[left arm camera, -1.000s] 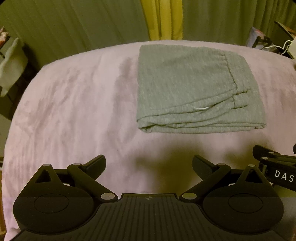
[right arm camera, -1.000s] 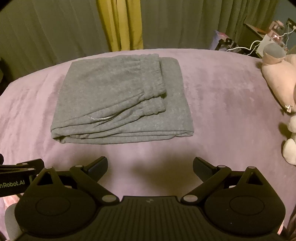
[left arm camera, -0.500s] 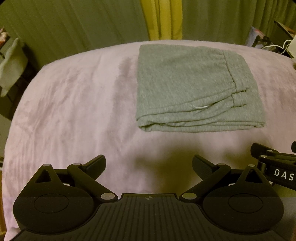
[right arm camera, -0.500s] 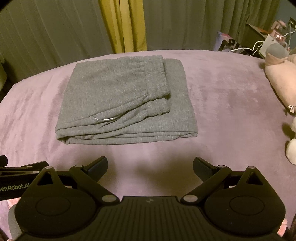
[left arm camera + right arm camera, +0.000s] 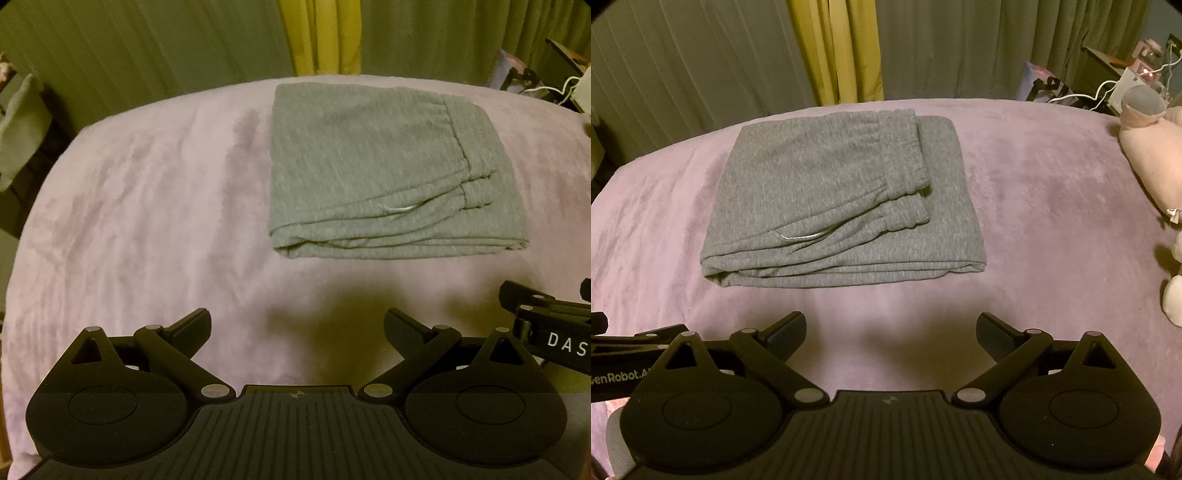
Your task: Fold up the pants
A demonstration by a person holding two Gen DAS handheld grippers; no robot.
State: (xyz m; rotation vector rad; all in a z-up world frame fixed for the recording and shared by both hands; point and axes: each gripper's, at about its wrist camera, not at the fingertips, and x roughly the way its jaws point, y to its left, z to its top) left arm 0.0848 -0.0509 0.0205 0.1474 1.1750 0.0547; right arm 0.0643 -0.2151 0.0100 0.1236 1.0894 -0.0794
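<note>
A pair of grey pants (image 5: 827,199) lay folded into a neat rectangle on a bed covered by a lilac plush blanket (image 5: 1052,206), toward the blanket's far edge and roughly midway along it. The gathered elastic waistband (image 5: 905,173) was turned over on top of the stack, with a short pale drawstring (image 5: 799,236) showing among the creases near the front fold. The layered edges of the fabric faced the near edge of the blanket.

Both handheld tools hung above the near part of the blanket, well short of the pants and touching nothing. The left gripper (image 5: 297,328) had its two black fingers spread wide, empty, with bare blanket between them. The right gripper (image 5: 891,330) was likewise spread and empty. Each tool's casing showed at the edge of the other's view, the two held side by side.

A pink plush toy (image 5: 1152,155) rested at the right edge of the blanket, well apart from the pants. Behind the far edge hung grey-green curtains (image 5: 683,74) with a yellow curtain panel (image 5: 836,48) between them. White cables (image 5: 1108,85) and cluttered furniture stood beyond the far right corner.
</note>
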